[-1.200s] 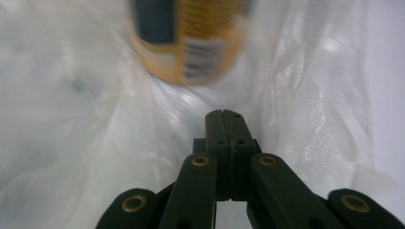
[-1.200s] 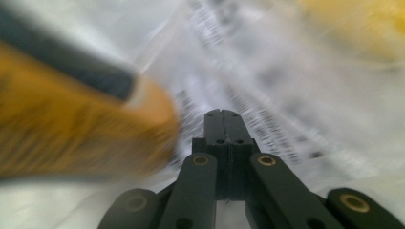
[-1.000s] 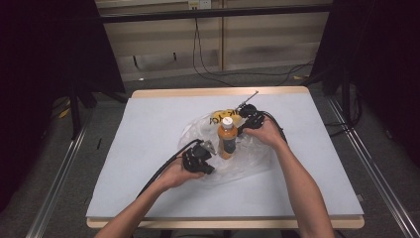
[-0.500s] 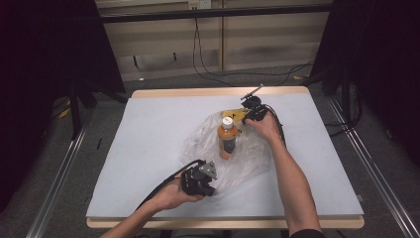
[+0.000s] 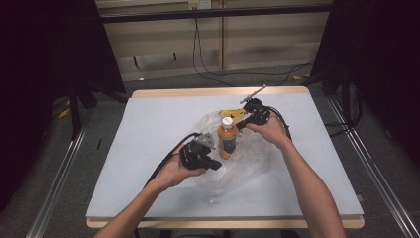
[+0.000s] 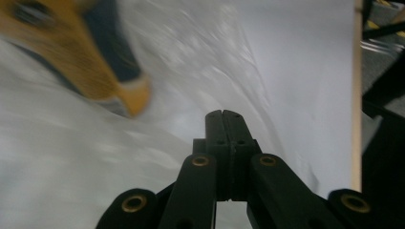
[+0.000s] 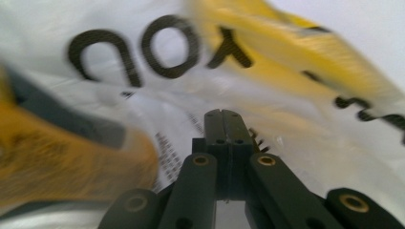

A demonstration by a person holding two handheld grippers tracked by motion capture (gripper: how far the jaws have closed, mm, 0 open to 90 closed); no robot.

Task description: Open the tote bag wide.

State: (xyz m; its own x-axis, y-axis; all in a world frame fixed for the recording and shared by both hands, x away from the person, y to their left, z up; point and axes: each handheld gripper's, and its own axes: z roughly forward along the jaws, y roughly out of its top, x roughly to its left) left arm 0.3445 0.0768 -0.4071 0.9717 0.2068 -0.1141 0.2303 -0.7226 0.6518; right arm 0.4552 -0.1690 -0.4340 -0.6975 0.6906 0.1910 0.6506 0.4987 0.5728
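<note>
An orange drink bottle (image 5: 227, 140) with a white cap stands upright on a clear plastic bag (image 5: 247, 163) at mid worktop (image 5: 148, 124). The left tool (image 5: 214, 164), clenched, has moved back in beside the bottle after pulling toward the near edge. The right tool (image 5: 241, 124), clenched on the bag behind the bottle, has barely shifted. The person probably is working the bag around the bottle. Dark curtains and floor cables surround the pale grey worktop.
</note>
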